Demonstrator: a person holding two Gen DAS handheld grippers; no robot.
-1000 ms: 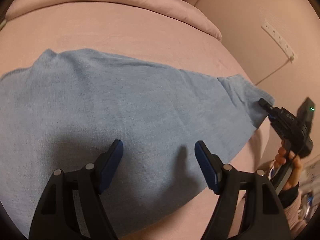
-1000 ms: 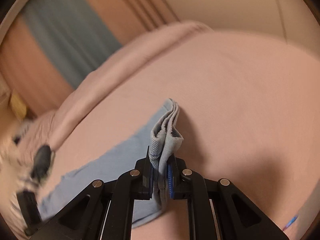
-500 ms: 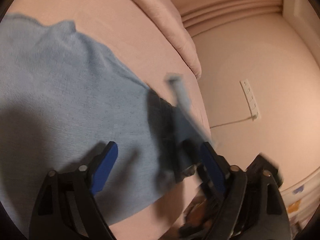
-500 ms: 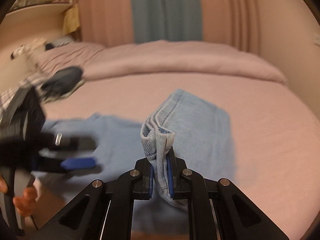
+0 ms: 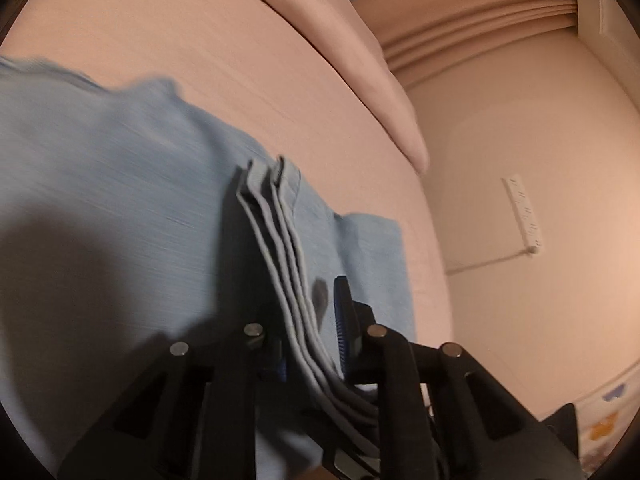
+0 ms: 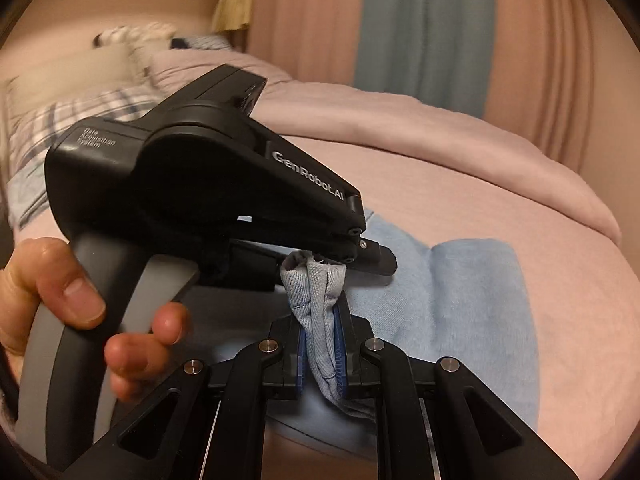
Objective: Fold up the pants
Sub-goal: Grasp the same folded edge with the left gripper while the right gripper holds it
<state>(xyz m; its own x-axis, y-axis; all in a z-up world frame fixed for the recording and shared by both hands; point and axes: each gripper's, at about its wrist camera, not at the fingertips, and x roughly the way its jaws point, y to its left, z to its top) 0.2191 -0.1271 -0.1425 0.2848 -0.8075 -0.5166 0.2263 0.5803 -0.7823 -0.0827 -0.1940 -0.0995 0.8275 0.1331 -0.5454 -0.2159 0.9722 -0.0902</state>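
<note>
Gripping stacked pants (image 5: pixel 292 264) hems, both tools side by side

The bed (image 6: pixel 460 184) carries all items and is covered with a plain pink sheet, stretched smooth. A pink duvet (image 6: pixel 400 128) lies folded back along the far side of the bed, forming a thick rounded roll. The light-blue pants (image 6: pixel 472 304) lie directly on the sheet near the front edge, spread flat over most of their area (one bunched end is raised off the sheet). A checked blue-and-white fabric (image 6: pixel 52 124) rests at the left end of the bed, beside a pale pillow (image 6: pixel 76 68).
</note>
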